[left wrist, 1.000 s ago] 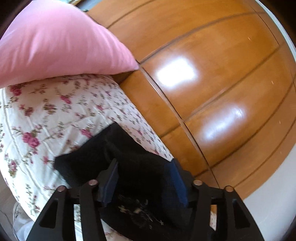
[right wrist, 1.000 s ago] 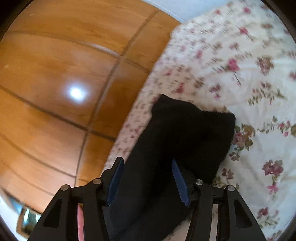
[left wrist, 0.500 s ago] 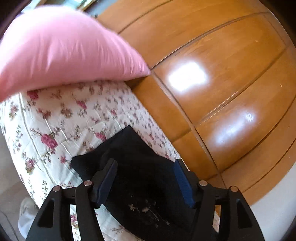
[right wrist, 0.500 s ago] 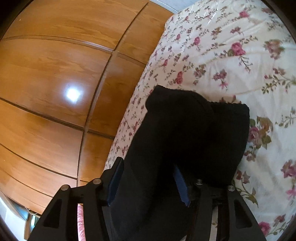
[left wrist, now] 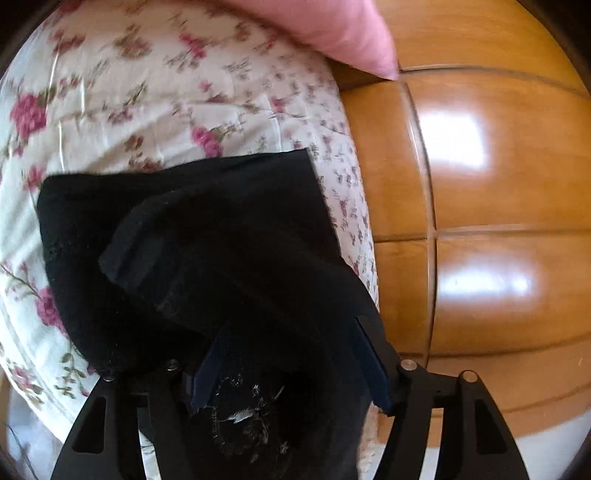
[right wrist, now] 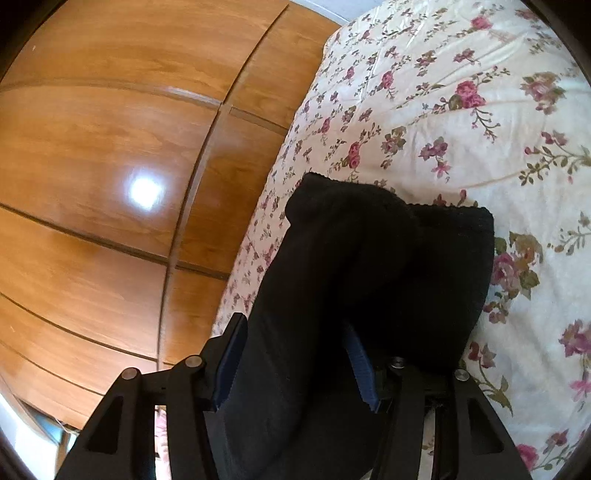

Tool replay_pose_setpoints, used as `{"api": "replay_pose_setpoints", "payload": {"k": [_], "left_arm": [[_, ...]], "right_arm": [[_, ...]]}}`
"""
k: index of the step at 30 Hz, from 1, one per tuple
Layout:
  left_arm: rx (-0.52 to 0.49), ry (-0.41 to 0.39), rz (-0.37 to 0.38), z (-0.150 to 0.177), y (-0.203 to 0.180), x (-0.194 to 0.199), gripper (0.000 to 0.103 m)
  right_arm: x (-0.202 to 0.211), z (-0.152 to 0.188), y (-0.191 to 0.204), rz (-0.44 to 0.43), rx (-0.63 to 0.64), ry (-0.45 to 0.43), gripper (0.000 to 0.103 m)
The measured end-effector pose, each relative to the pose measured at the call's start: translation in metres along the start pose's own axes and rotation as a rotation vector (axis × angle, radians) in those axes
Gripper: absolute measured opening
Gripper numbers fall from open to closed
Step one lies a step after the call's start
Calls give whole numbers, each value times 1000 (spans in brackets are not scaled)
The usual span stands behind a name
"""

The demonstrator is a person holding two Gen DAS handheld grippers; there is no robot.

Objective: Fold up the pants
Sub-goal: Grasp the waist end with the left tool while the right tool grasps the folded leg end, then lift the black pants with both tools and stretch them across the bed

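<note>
In the left wrist view the floral bedspread (left wrist: 122, 110) fills nine to twelve o'clock, a pink pillow (left wrist: 332, 33) sits at twelve, and the glossy wooden wardrobe (left wrist: 498, 184) takes up three. The black pants (left wrist: 207, 236) lie bunched at centre and run down to six o'clock, where the left gripper (left wrist: 291, 362) has fabric gathered between its blue pads; whether they pinch it, I cannot tell.

In the right wrist view the wardrobe (right wrist: 110, 166) is at nine and the bedspread (right wrist: 461, 110) at two. The pants (right wrist: 369, 258) drape from centre to six, through the right gripper (right wrist: 295, 358), which stands fairly wide with cloth between the fingers, clamping unclear.

The fabric looks soft, light and limp, likely sagging wherever unsupported. I judge the cuff or waistband corners the best hold, one per gripper.
</note>
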State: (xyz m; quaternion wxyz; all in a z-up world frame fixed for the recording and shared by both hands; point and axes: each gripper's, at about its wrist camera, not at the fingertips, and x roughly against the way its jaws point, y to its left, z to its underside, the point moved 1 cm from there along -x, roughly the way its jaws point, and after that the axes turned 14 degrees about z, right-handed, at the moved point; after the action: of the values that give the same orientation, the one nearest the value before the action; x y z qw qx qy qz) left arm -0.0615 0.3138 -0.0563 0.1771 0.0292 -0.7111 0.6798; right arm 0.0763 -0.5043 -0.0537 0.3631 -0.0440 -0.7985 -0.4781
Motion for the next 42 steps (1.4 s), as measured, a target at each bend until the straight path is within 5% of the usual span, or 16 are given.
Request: {"api": "replay_pose_setpoints", "payload": {"k": [1,3,7,9,13,16,18,20,23,28,33,37,42], "left_arm": [[-3,-3,17,1,0,2,39],[-20,-10,-33,0,-2,1,16],[-38,3,68,-8,-19,3,13],[-147,7,225,-11,-50,22,13],[-293,19,399,-3,-72,58,12],[-344,6,285,6,-45,74,12],[-347,55,99,13,-4,69,12],[-307,82,21,17,27,62,12],[-306,71,53,17,29,58,14],[-442,48,4,22,5,49,27],[-403,34,43,19,19,47,29],[-431,1,40,20,17,51,12],[-447,-26,37,15,13,56,10]], "right_arm": [[-1,-1,1,19,11,2,48],[-5,-3,3,75,31,10,21],[-6,-16,9,58,-5,46,13],[6,-24,22,-14,11,15,12],[44,-25,49,-135,112,-92,12],[53,-20,29,-95,93,-109,11],[44,-14,-1,-27,46,-79,11],[29,-7,-38,25,-56,-28,11],[19,-3,-64,-38,-154,-2,8],[26,-7,-37,30,1,-34,14],[19,-11,-49,-49,-137,-2,21],[22,-14,-41,-25,-80,-40,20],[47,-19,5,-34,136,-156,13]]}}
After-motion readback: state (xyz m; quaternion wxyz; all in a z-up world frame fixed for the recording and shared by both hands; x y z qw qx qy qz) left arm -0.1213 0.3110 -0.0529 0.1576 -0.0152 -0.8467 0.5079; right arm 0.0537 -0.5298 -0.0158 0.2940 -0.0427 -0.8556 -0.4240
